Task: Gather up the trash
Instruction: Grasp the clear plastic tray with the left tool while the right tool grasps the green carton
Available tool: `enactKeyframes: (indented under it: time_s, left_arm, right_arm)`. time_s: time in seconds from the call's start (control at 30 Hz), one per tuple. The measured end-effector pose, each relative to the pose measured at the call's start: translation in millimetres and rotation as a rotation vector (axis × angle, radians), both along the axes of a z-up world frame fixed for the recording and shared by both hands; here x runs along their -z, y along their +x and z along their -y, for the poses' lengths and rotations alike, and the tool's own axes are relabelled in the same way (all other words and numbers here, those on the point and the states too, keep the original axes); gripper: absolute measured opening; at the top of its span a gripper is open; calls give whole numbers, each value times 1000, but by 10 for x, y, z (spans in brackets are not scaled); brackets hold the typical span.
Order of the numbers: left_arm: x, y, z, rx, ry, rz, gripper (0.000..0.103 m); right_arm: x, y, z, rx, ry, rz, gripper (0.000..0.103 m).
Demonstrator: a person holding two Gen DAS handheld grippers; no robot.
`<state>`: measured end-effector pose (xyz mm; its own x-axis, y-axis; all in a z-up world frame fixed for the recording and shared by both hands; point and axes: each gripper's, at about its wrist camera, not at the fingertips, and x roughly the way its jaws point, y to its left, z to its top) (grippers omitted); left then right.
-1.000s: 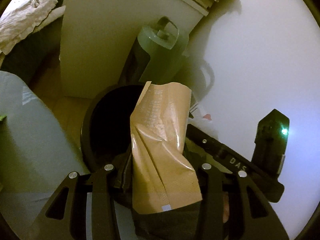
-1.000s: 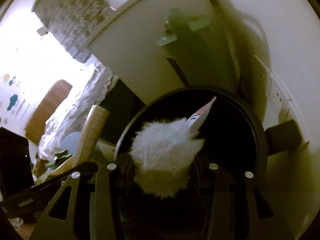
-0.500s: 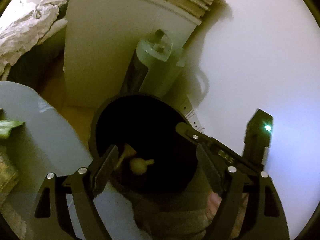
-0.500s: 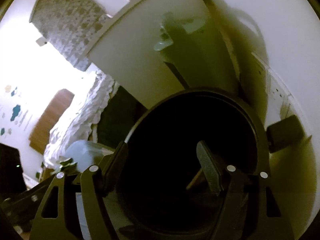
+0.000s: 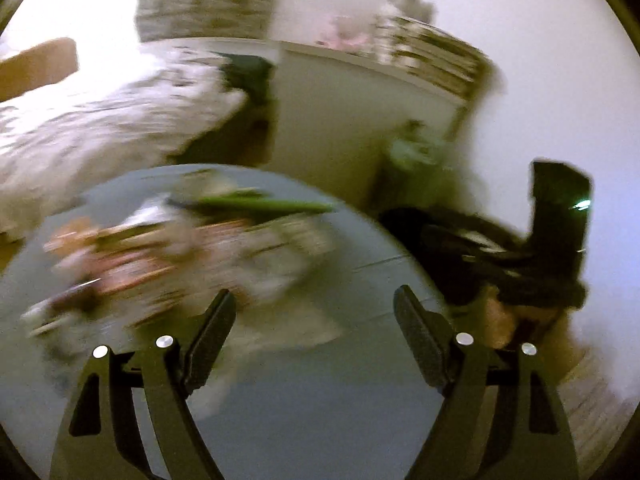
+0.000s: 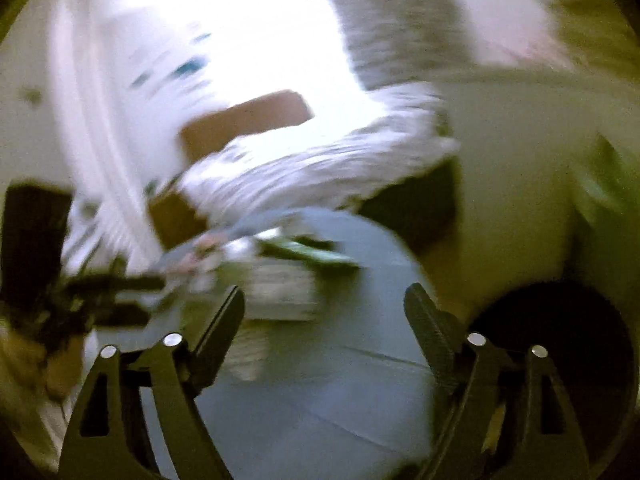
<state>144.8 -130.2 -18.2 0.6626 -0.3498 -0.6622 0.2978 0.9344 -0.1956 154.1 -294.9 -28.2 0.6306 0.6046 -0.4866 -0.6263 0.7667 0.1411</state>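
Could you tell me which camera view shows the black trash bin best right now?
The right wrist view: the black trash bin shows its round dark opening at lower right. The left wrist view shows only a blurred dark sliver beyond the table, behind the right gripper.

Two tools show — the left tool (image 5: pixel 315 314) and the right tool (image 6: pixel 324 306) — each with two fingers and nothing between them. One round grey desk (image 5: pixel 320 420) carries a blurred heap of litter (image 5: pixel 172 256); the pieces cannot be counted, though one long green piece (image 5: pixel 264 202) stands out. One dark bin (image 6: pixel 560 344) sits just beside the desk. One bed (image 5: pixel 100 120) lies behind, and one white cabinet (image 5: pixel 340 120) carries one stack of books (image 5: pixel 432 60) — their number is lost to blur.
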Motion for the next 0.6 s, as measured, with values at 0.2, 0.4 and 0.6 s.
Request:
enactKeyframes:
  time_s: [0.2,0.4,0.6]
  left_arm:
    - [229,-158,-810,-156,163,-27,81]
    - [466,-78,-1124,-147,133,-110,81]
    - [600,60,-999,-75,151,-130,71]
  right_arm:
    - [-44,85,-1010,-309,-361,135,88]
    - [192,255,-1511,-501,-646,128,88]
    - [257,383,-1667,-520,-727,58,77]
